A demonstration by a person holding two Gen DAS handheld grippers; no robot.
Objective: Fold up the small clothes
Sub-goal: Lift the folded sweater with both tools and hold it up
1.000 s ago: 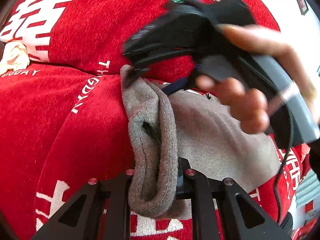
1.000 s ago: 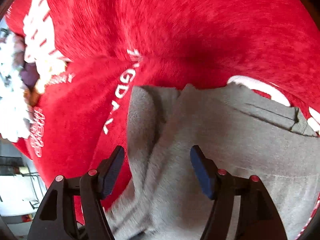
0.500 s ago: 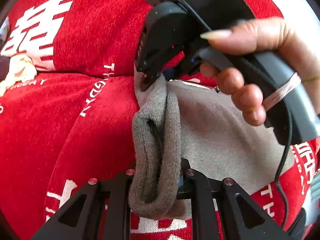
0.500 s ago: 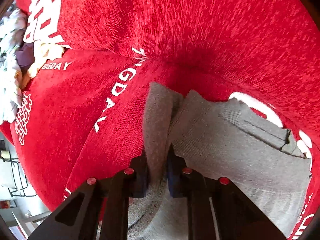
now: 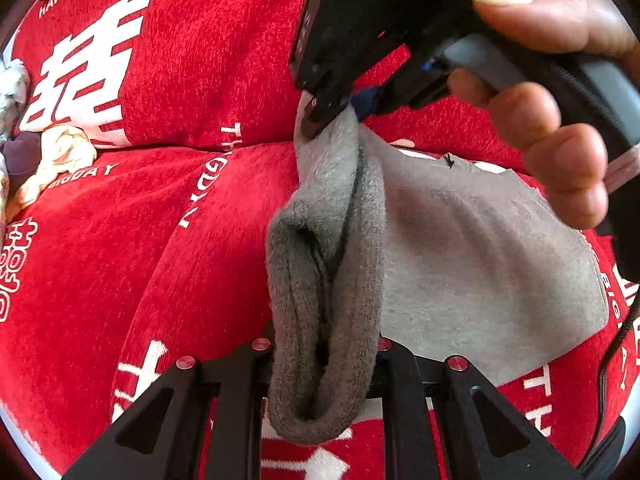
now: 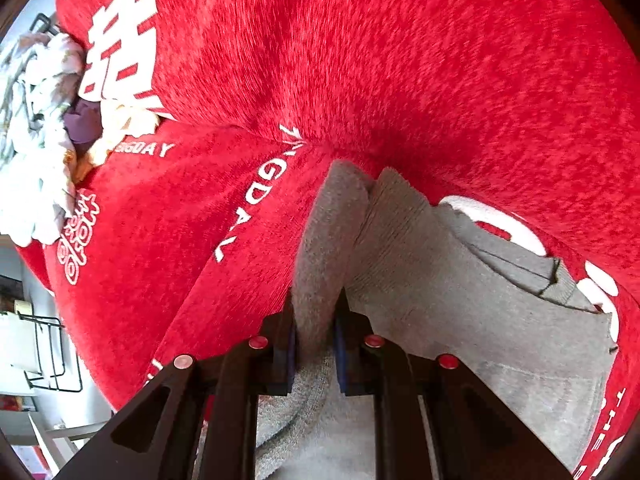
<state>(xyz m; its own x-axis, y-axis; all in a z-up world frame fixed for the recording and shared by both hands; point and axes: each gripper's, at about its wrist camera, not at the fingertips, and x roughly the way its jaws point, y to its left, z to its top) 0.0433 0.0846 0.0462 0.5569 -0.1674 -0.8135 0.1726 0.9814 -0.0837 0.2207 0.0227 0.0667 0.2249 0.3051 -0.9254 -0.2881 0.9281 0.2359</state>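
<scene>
A grey garment (image 5: 460,248) lies on a red blanket (image 5: 132,208). The left gripper (image 5: 320,364) is clamped on its rolled near edge, which bulges out between the jaws. The right gripper (image 6: 314,344) pinches the same fold farther along, jaws nearly closed on it. The garment's underside is hidden, and the pale pile (image 6: 36,168) at the blanket's left edge is hard to make out.

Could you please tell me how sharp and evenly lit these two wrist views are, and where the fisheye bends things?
Left wrist view: the grey garment is sharp in soft daylight; the hand looms large and curved near the rim, with dark corners. Right wrist view: the red blanket is smeared across the top, the lettering bows with the lens, and the folds are shadowed.
</scene>
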